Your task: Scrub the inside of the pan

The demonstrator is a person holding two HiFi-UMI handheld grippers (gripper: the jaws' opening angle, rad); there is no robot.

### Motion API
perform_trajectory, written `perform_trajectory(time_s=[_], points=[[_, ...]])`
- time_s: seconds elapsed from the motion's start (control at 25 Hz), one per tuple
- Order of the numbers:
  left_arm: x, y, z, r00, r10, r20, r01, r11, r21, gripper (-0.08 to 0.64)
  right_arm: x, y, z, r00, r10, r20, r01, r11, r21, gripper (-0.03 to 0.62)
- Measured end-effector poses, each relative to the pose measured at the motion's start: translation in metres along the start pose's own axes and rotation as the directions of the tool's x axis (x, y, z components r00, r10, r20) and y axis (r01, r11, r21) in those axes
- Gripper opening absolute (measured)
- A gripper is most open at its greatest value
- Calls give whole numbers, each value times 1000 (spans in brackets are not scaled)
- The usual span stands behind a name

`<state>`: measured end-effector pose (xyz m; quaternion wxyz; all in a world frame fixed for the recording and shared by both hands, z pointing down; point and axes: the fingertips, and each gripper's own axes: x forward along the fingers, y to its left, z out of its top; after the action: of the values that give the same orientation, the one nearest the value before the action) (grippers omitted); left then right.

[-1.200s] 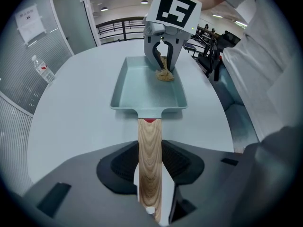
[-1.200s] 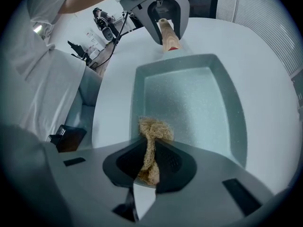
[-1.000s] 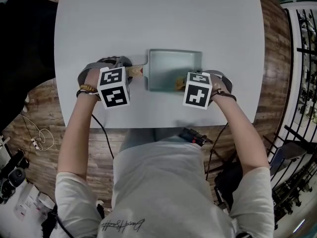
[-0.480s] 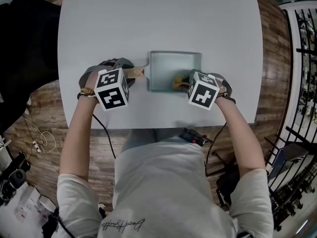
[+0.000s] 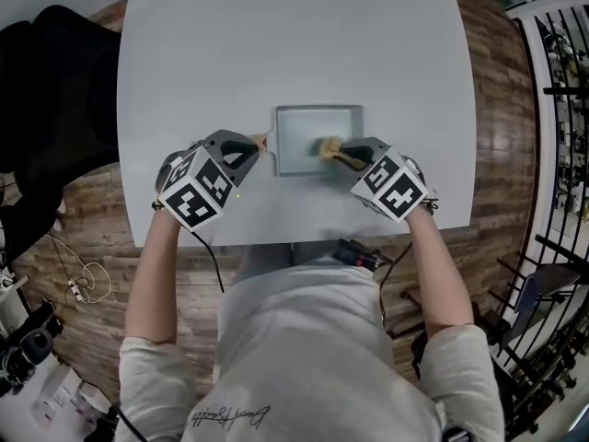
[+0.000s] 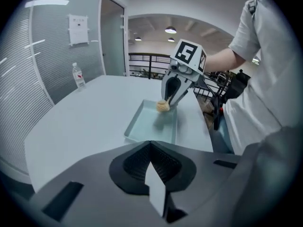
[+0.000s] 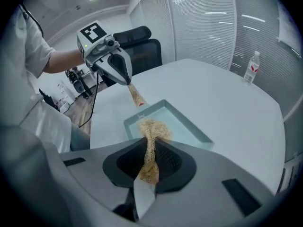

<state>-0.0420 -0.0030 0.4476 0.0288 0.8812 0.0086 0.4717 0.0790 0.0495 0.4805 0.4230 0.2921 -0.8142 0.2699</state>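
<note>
1. Your left gripper [image 5: 248, 147] had just closed its jaws, and its own view showed nothing between them. Its tip sat at the end of the wooden handle [image 7: 136, 96].
2. Your right gripper [image 5: 348, 155] was clamped on the tan fibrous scrubber [image 5: 329, 147]. The scrubber's bushy end was over the right part of the pan [image 5: 299, 136].
3. The pan lay flat on the grey table [image 5: 276, 44], near the front edge, between your two grippers.
</note>
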Motion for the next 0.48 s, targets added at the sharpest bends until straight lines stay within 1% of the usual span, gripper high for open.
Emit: perform_trajectory(time_s=[0.08,0.16,0.28,0.36,0.48], points=[[-9,-4,14,997,28,69,-25,999,-44,11,-11,2,6,998,-27,57,25,999,29,63],[-17,-10,25,991,61,121,-51,995,-81,11,-23,4,12,992,-55,109,50,997,52,63],[-28,-20,38,974,116,192,-90,986,-140,11,-38,9,16,981,-97,171,84,993,82,63],[-38,-25,46,952,160,261,-106,972,-208,11,-48,15,20,971,-121,208,100,989,107,63],[-52,-33,54,908,229,350,-120,945,-305,11,-62,26,28,953,-145,265,109,983,147,63]])
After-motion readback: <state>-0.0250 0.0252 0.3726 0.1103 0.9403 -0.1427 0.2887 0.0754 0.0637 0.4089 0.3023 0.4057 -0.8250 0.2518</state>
